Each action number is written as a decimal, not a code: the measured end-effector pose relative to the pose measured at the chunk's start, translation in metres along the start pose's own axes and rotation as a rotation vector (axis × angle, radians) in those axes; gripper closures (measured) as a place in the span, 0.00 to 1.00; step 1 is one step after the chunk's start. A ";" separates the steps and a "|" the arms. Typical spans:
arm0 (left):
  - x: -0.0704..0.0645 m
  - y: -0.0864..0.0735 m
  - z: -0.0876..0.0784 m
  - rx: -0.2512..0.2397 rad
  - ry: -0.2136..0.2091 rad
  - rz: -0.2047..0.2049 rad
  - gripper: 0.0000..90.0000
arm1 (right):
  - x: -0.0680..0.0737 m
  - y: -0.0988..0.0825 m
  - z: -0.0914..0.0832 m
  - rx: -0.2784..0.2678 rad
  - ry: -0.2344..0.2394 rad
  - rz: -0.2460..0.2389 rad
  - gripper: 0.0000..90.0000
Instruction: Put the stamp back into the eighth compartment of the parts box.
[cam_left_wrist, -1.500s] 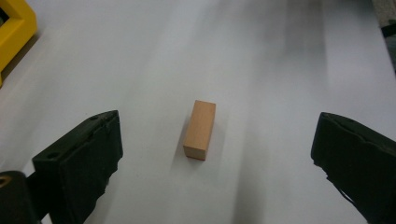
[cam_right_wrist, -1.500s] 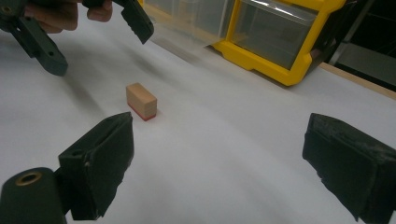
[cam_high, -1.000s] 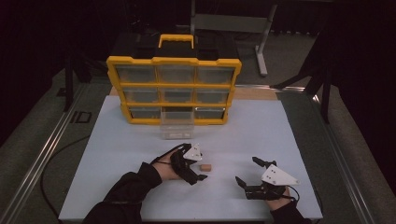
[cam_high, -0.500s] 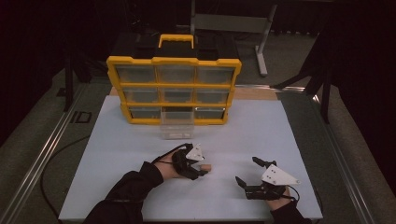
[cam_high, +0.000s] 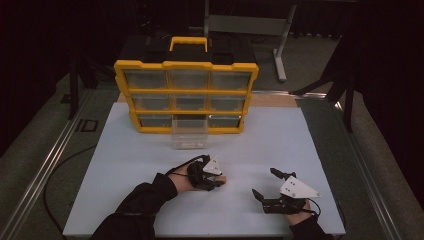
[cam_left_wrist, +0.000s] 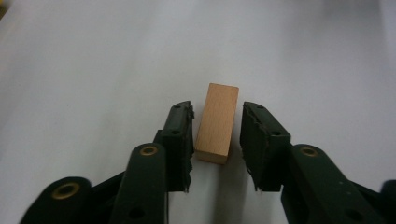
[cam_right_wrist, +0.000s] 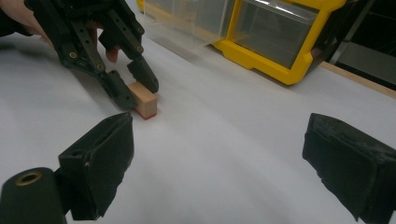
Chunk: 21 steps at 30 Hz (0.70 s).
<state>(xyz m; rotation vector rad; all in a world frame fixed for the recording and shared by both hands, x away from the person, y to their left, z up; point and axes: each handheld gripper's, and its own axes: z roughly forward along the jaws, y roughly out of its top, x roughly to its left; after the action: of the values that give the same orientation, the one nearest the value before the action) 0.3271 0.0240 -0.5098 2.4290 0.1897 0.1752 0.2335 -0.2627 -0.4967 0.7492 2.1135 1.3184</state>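
Wood block: a small pale block (cam_left_wrist: 217, 122) is seen lying flat on the white table (cam_high: 150, 150), near the front edge and a little left of the middle; a red underside shows in the right gripper view (cam_right_wrist: 145, 103).
Left gripper: the left gripper (cam_left_wrist: 215, 135) has been brought over the block, which a second ago lay just to its right, uncovered.
Left jaws: they have just been closing and are now set either side of the block; a thin gap is seen at each side, so the block is bracketed, not yet pinched.
Right gripper: the right gripper (cam_high: 265, 186) is held above the table near the front right corner, in the same place as a second ago.
Right jaws: spread wide, nothing between them.
Organiser: a yellow drawer organiser (cam_high: 186, 95) stands toward the back edge; one clear drawer (cam_high: 189, 135) in the bottom row is pulled out toward the block.
Meaning for the work: the reach is judged finished and the grasp under way; a little more closing should secure the block, after which a lift toward the open drawer appears likely.
Risk: the block could be twisted if one jaw touches first.
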 end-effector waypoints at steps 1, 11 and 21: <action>0.000 0.000 0.000 -0.002 -0.003 -0.005 0.73 | 0.000 0.000 0.000 0.000 -0.001 0.000 0.10; 0.000 0.004 0.000 0.023 -0.030 0.000 0.83 | 0.000 0.000 0.000 0.000 -0.001 -0.003 0.10; 0.001 0.005 -0.010 0.035 -0.076 0.001 0.83 | 0.000 0.000 0.000 0.000 -0.002 -0.003 0.10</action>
<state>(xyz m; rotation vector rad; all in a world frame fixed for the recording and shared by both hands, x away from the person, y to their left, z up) 0.3265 0.0266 -0.4984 2.4661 0.1585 0.0803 0.2337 -0.2632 -0.4965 0.7470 2.1125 1.3159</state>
